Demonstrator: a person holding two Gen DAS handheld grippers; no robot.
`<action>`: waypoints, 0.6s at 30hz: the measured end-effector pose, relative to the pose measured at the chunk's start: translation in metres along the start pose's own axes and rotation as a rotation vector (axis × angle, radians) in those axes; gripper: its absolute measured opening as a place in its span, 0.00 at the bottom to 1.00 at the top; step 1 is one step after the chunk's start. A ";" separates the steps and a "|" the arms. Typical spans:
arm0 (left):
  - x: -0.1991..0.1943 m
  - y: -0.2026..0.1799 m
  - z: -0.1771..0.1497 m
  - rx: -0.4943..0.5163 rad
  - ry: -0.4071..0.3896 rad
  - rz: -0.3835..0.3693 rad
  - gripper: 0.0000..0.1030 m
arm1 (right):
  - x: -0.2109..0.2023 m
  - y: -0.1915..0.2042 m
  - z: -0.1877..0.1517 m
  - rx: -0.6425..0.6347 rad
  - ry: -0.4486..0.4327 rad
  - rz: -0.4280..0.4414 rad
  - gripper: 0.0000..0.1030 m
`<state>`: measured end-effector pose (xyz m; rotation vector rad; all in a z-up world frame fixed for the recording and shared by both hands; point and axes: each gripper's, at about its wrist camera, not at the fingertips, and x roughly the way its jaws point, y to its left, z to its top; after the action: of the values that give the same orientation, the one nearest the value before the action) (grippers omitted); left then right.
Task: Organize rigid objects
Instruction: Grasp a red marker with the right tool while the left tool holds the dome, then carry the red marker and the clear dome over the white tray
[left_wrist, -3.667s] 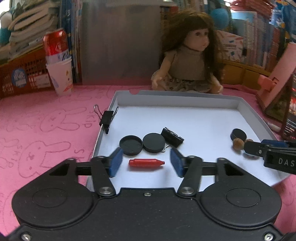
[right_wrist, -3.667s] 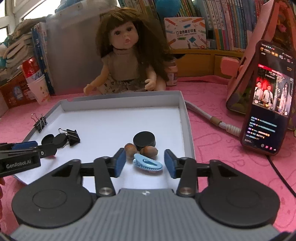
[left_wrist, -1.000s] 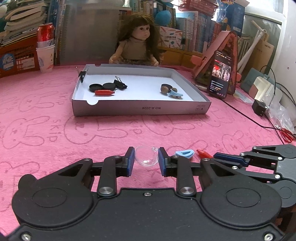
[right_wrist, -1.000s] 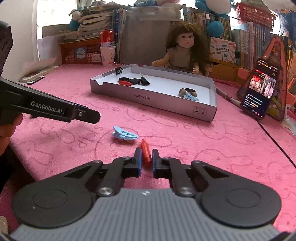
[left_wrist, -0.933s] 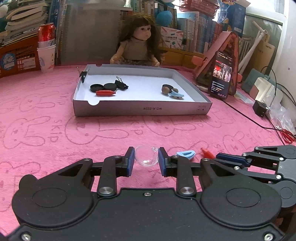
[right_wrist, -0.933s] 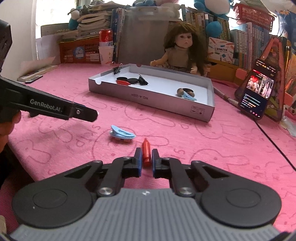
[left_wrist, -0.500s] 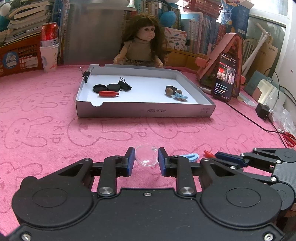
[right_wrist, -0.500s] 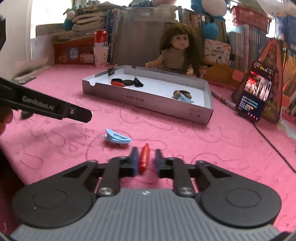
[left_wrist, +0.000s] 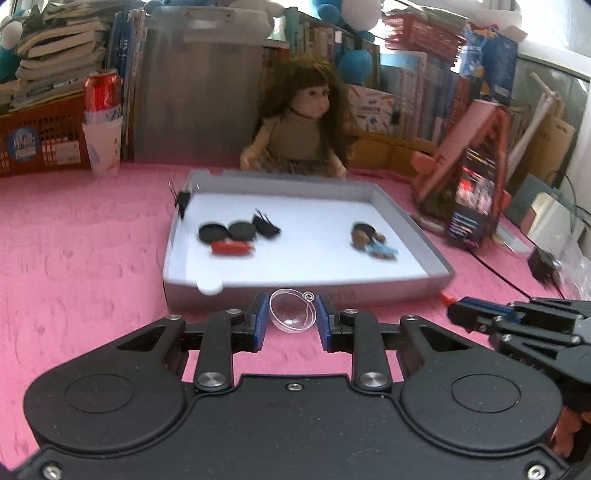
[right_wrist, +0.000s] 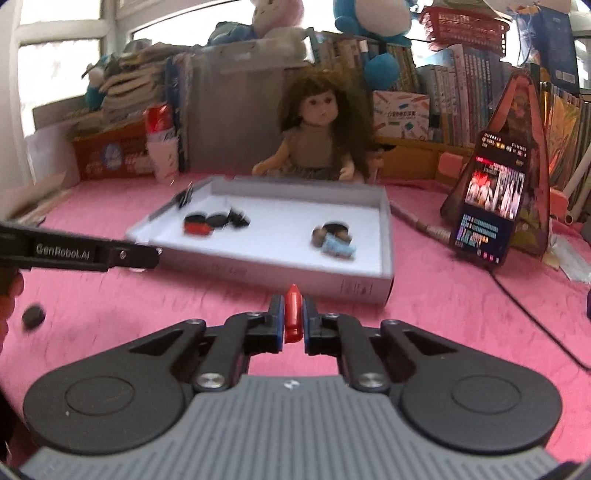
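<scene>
Pink tabletop (left_wrist: 92, 258): my left gripper (left_wrist: 290, 319) clamps a clear plastic half-dome (left_wrist: 292, 309), my right gripper (right_wrist: 293, 325) a red crayon-shaped piece (right_wrist: 293, 314), both just short of the grey cardboard tray (left_wrist: 436, 258); delivery pending, a black disc (right_wrist: 33, 316) outside.

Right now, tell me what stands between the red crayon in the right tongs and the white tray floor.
Only the tray's near wall stands between: the right tongs, shut on the red crayon, are short of it, so the crayon must clear that wall. Beyond it, bare white floor lies between the black discs and the blue clip.
</scene>
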<state>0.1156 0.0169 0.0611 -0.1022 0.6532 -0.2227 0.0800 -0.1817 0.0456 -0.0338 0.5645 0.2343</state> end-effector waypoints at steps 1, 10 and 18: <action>0.004 0.002 0.006 -0.009 -0.001 0.003 0.25 | 0.004 -0.002 0.006 0.008 0.001 -0.001 0.13; 0.060 0.033 0.040 -0.076 0.044 0.083 0.25 | 0.060 -0.035 0.048 0.117 0.067 -0.036 0.13; 0.085 0.042 0.037 -0.087 0.085 0.107 0.25 | 0.100 -0.048 0.050 0.178 0.142 -0.066 0.13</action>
<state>0.2115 0.0381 0.0331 -0.1416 0.7511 -0.0961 0.1991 -0.2030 0.0325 0.1042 0.7229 0.1170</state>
